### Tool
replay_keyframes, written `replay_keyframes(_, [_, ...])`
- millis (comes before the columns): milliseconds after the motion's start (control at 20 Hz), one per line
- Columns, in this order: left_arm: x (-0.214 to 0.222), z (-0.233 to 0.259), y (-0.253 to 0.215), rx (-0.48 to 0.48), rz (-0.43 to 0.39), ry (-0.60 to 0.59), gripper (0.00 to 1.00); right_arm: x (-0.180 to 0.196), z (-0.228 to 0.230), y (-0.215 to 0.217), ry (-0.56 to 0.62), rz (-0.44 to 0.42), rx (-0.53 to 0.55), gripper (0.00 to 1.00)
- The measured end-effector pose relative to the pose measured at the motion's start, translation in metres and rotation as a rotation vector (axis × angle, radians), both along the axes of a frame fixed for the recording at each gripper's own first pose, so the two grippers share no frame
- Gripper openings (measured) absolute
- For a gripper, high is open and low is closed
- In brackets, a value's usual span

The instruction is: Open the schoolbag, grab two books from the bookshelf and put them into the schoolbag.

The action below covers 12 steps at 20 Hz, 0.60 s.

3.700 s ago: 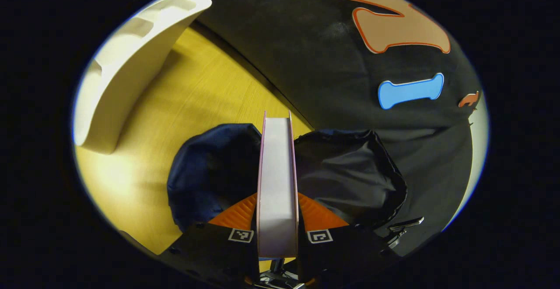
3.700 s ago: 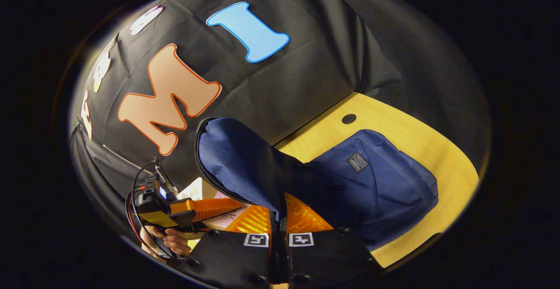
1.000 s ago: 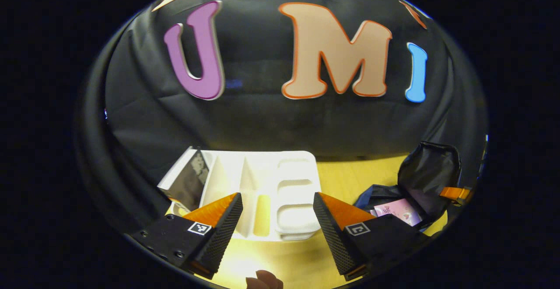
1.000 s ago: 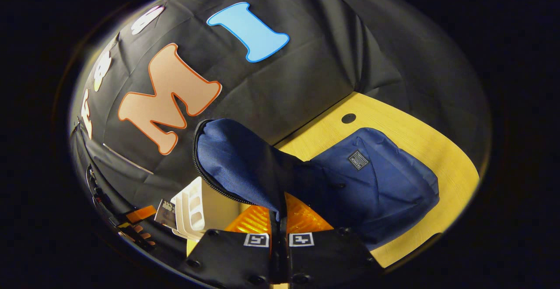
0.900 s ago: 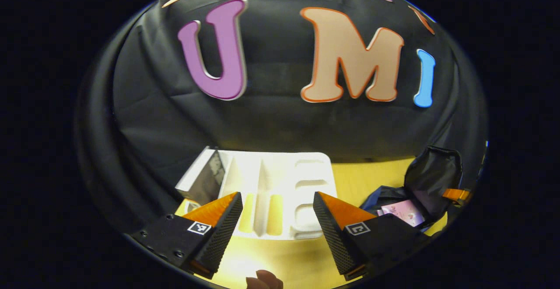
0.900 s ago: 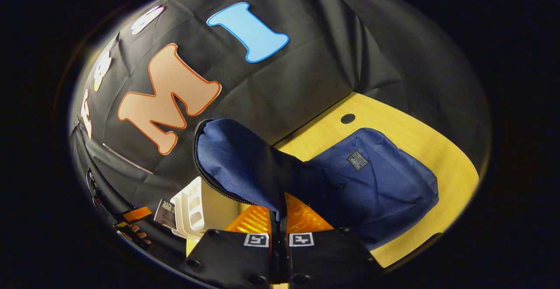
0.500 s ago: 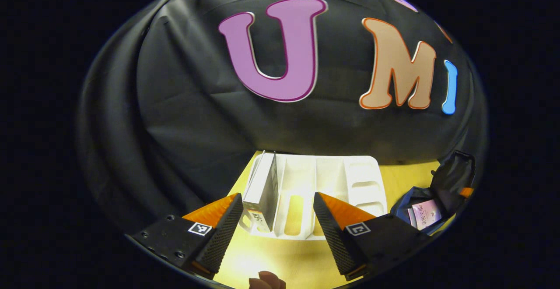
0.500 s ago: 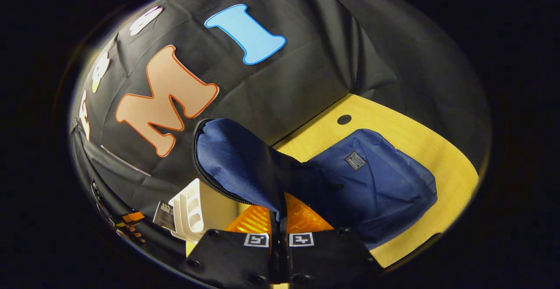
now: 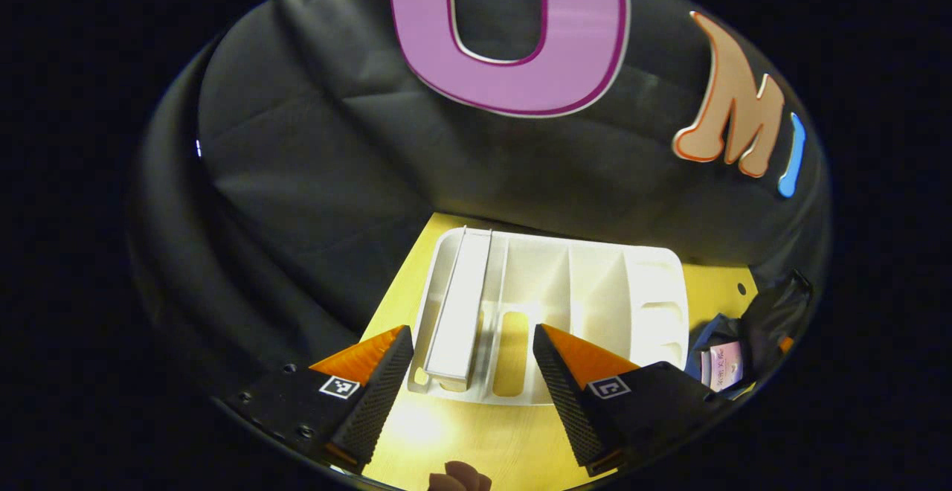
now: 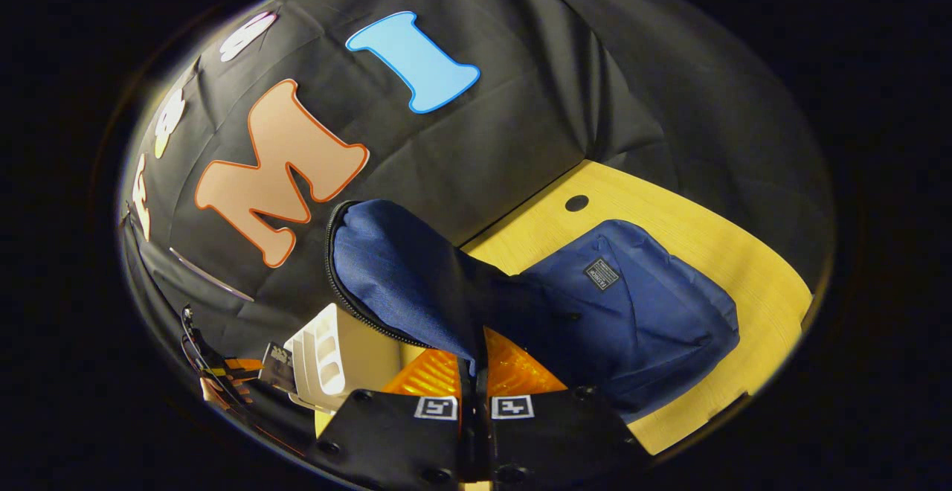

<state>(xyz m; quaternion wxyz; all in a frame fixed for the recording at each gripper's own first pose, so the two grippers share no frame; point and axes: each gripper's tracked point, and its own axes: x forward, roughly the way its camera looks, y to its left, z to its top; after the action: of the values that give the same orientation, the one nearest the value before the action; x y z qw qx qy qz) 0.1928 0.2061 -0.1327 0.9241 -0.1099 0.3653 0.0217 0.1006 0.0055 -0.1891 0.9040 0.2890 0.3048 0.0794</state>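
Observation:
The white bookshelf lies on the yellow table straight ahead in the left gripper view. One pale book stands in its leftmost slot. My left gripper is open, its fingers spread just short of the shelf's near edge, roughly astride that book. At the far right the schoolbag gapes open with a pink book inside. In the right gripper view my right gripper is shut on the raised flap of the blue schoolbag. The bookshelf and left gripper show at lower left.
The yellow table has a small round hole behind the bag. Black booth cloth closes in the back and sides. A fingertip of the holding hand pokes in at the bottom of the left gripper view.
The left gripper let go of the pink book in the bag, opened, and swung left toward the bookshelf, closing in on the standing book. The right gripper kept holding the flap up.

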Motion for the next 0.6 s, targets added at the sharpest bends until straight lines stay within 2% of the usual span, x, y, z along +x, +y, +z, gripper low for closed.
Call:
replay_keyframes(50, [0.005,-0.005,0.003,0.018,0.007,0.021,0.96,-0.001,0.0,0.0,0.0,-0.002,0.0,0.01])
replay_keyframes(250, [0.021,-0.024,0.012,0.086,-0.039,0.08,0.92,-0.006,-0.002,-0.004,-0.003,-0.005,-0.003,0.02])
replay_keyframes(300, [0.023,-0.03,0.012,0.093,-0.05,0.099,0.93,-0.006,-0.002,-0.006,-0.005,-0.007,-0.003,0.02])
replay_keyframes(450, [0.023,-0.046,0.004,0.059,-0.076,0.157,0.92,-0.008,-0.003,-0.01,-0.006,-0.01,-0.001,0.03])
replay_keyframes(600, [0.024,-0.067,0.004,0.05,-0.078,0.215,0.82,-0.007,-0.002,-0.01,-0.007,-0.009,0.0,0.02])
